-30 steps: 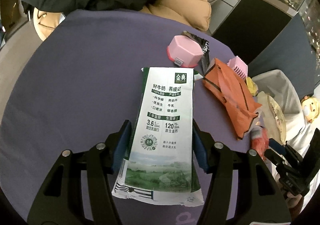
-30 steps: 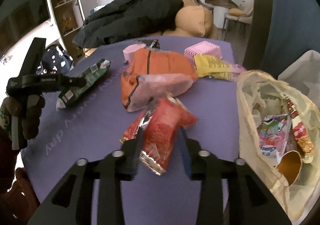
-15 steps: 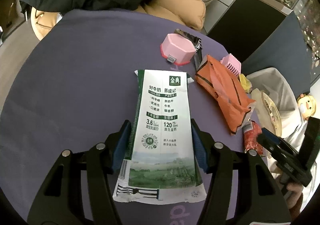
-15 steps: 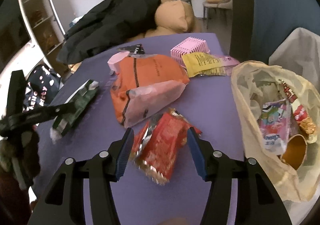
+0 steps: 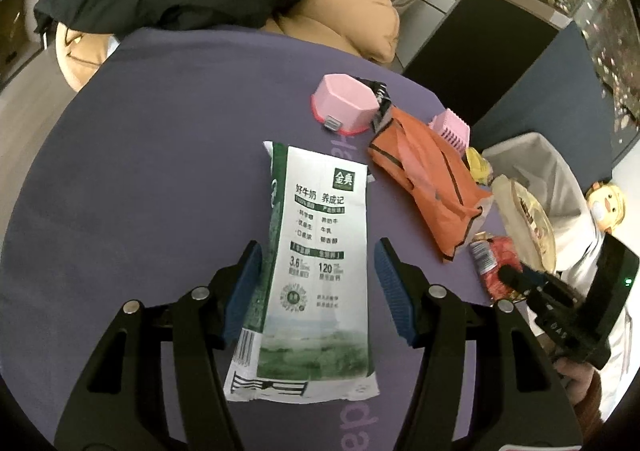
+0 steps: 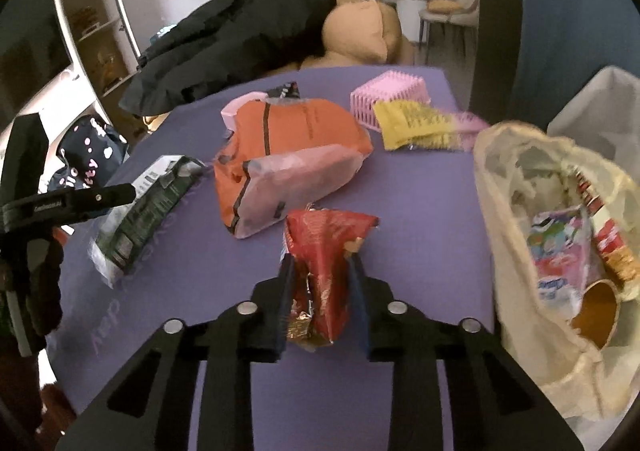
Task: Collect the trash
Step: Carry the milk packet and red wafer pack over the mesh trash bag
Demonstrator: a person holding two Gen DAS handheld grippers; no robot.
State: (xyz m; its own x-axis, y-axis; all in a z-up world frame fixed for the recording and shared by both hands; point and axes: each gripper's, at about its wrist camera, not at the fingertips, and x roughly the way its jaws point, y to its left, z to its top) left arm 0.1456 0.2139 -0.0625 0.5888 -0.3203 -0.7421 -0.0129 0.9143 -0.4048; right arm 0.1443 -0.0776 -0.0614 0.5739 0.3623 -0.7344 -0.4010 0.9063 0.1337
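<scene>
The right gripper (image 6: 322,283) has just been closing and its blue pads now press both sides of a crumpled red snack wrapper (image 6: 326,251), which stands pinched between them above the purple tabletop (image 6: 420,219). Just to its right a pale trash bag (image 6: 516,267) gapes open, already holding wrappers and a paper cup; a bare strip of table lies between wrapper and bag mouth. Beyond the wrapper lie an orange pouch (image 6: 296,135), a yellow wrapper (image 6: 412,123) and a pink basket (image 6: 388,95) near the far edge.

The left gripper (image 5: 318,291) stands with jaws wide, a flattened milk carton (image 5: 316,267) lying flat between them; the left pad sits at the carton's edge, the right pad is apart from it. A pink box (image 5: 344,107) sits beyond the carton, and the table to the carton's left is open out to its rim
</scene>
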